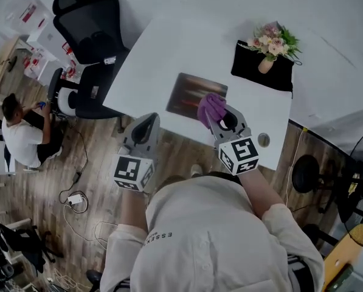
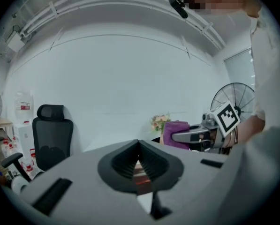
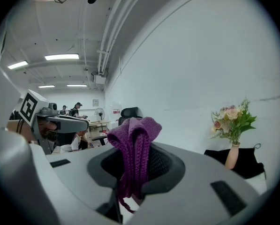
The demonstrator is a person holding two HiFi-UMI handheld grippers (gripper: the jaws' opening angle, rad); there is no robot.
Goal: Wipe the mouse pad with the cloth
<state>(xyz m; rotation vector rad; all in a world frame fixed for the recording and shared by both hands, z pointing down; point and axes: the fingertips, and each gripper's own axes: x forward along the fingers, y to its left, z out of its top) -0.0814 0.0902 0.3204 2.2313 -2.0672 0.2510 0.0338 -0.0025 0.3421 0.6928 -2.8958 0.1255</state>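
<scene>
Head view: the mouse pad (image 1: 193, 93) lies flat on the white table (image 1: 163, 47), near its front edge. The right gripper (image 1: 216, 118) is at the pad's right front corner with a purple knitted cloth (image 1: 210, 107) bunched at its tip; whether the cloth touches the pad cannot be told. The left gripper (image 1: 146, 125) is held just short of the table edge.

Left gripper view: the left gripper (image 2: 139, 146) has its jaws together, with nothing between them.

Right gripper view: the right gripper (image 3: 132, 165) has its jaws closed on the cloth (image 3: 134, 135), which stands folded above them. A vase of flowers (image 3: 232, 125) stands to the right.
</scene>
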